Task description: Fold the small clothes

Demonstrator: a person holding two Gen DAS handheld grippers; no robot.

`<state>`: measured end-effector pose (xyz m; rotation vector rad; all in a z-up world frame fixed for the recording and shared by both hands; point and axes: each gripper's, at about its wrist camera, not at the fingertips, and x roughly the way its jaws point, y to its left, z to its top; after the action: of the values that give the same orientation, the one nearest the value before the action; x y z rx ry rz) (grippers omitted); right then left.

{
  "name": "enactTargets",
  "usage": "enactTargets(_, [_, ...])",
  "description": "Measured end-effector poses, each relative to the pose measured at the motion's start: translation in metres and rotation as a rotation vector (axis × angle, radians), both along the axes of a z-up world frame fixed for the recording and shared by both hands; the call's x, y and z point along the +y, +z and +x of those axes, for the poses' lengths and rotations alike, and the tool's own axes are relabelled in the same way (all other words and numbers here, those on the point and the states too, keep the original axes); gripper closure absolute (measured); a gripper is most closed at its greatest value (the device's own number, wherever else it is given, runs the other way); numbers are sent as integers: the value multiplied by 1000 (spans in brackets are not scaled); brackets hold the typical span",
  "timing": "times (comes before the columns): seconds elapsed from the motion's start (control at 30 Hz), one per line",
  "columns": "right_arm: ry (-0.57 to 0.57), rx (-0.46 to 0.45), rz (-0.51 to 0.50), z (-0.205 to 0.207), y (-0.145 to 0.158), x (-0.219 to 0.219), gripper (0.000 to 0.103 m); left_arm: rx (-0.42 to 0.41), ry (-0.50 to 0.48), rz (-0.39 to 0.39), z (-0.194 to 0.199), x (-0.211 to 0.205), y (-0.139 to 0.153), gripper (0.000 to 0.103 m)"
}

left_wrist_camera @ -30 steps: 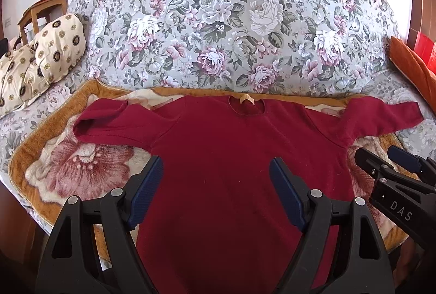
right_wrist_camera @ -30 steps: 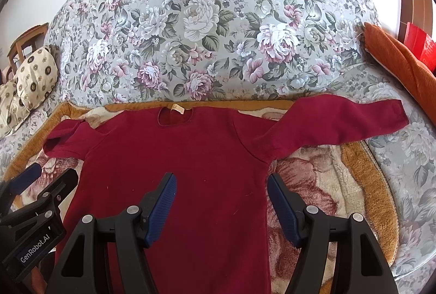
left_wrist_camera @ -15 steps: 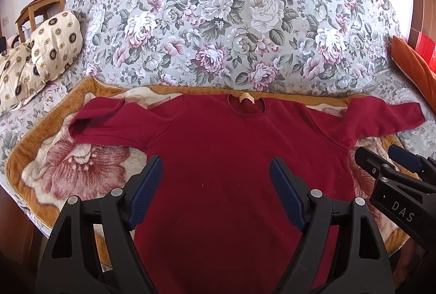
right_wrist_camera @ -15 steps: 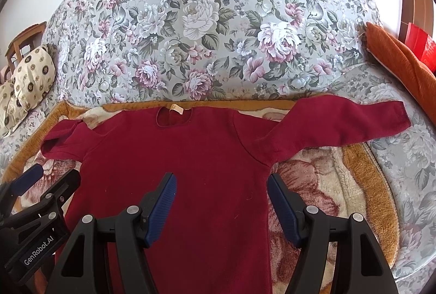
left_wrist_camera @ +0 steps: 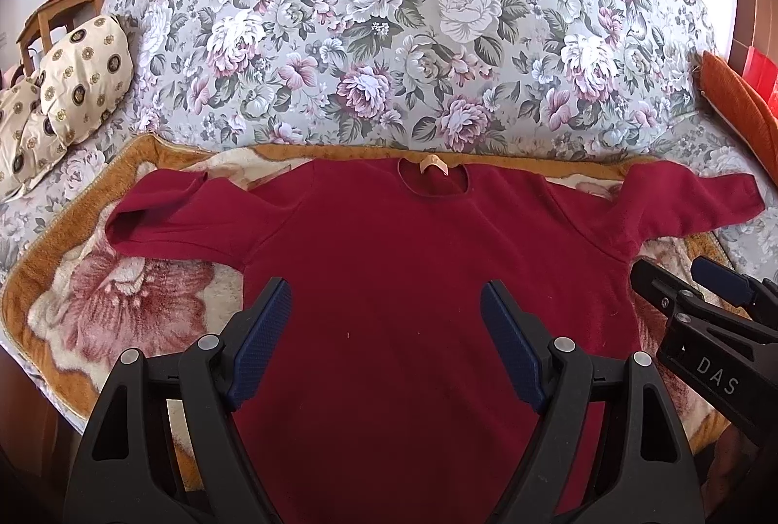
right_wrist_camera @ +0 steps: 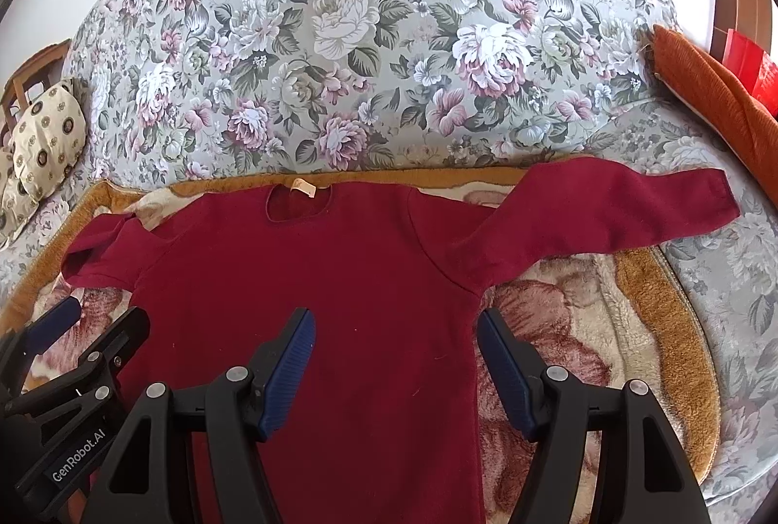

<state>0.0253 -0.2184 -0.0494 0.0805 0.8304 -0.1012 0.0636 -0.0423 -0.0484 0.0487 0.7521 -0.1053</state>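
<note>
We see a dark red shirt point(left_wrist_camera: 413, 281) lying flat on a blanket point(left_wrist_camera: 121, 305) on the bed point(left_wrist_camera: 389, 38) (neck opening away from us). The left gripper point(left_wrist_camera: 386, 329) and right gripper point(right_wrist_camera: 394, 354) both hover above it, jaws spread wide, holding nothing.

red shirt point(left_wrist_camera: 413, 281) flat beneath wide-apart left gripper point(left_wrist_camera: 386, 329)
</note>
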Motion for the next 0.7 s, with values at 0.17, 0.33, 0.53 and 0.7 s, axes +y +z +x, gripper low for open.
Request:
enactTargets(0.17, [1,5,6,6,-3,1,36,10,1,-1,6,0,-4,22])
enactTargets(0.33, [4,11,3,11,-6,2,36,20,4,-6,10,2,-7,22])
enactTargets(0.53, [10,21,1,16,-9,5,36,24,7,-3,13,2,-8,22])
enactTargets(0.7, [13,22,-5,19,-9,7,36,27,12,-7,16,4,-8,22])
